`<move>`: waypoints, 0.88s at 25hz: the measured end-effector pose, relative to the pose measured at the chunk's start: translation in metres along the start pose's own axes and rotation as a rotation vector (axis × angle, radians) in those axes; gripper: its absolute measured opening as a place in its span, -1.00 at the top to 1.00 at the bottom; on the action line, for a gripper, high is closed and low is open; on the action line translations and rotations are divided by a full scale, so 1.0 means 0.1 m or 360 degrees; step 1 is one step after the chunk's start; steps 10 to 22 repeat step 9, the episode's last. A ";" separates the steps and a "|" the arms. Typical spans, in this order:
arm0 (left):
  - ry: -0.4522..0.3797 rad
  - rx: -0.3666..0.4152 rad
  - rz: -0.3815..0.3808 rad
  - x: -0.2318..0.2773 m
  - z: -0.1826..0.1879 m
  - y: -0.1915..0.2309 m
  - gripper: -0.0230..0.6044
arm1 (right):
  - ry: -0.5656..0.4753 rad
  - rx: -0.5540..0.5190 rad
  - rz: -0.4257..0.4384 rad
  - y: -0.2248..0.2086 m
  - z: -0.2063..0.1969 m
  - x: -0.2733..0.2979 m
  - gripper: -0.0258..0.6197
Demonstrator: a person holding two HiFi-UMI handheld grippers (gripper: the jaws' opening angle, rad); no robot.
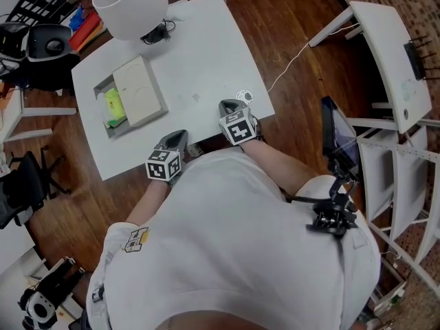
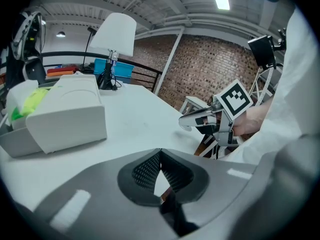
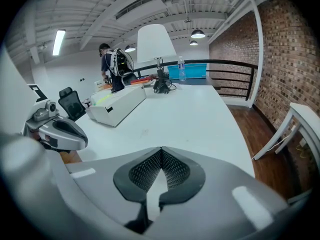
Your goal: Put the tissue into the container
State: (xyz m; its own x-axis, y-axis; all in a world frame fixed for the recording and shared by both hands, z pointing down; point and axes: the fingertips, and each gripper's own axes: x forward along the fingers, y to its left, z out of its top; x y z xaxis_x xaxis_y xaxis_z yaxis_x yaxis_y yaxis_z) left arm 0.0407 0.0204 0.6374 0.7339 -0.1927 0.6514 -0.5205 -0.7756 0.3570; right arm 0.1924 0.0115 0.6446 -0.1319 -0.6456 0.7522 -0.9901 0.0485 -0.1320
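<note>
– Shoulders (image 1: 234, 239) filled the near view, and past them both grippers sat at the table's (image 1: 206, 53) near edge. Why there?

– They looked to be at rest. Left gripper (image 2: 160, 154) had its jaws pressed together on nothing. Right gripper (image 3: 161, 153) was likewise closed and empty, near the left one but not touching it.

– And the tissue?

– Far left, well apart from both. A white box (image 1: 139, 90), judged to be the tissue, lay across the grey container (image 1: 118, 132) and covered its right part. A yellow-green pack (image 1: 114, 106) showed in the left part. So the task looked done, or else not begun.

– Room to move?

– Plenty. Bare tabletop ran from the grippers to the container, and the only other thing up there was a lamp (image 1: 130, 5) at the far edge. The table's right edge fell away just right of the right gripper, with a cable (image 1: 292, 64) on the floor there.
</note>
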 end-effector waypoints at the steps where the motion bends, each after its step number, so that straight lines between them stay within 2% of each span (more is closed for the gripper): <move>1: -0.0001 -0.0001 0.0004 0.01 0.00 -0.01 0.93 | -0.0002 0.0000 0.0001 -0.02 0.00 0.00 0.92; 22: -0.0024 -0.0034 0.0043 0.06 0.04 -0.10 0.93 | -0.0018 -0.0042 0.0022 -0.11 0.03 -0.02 0.92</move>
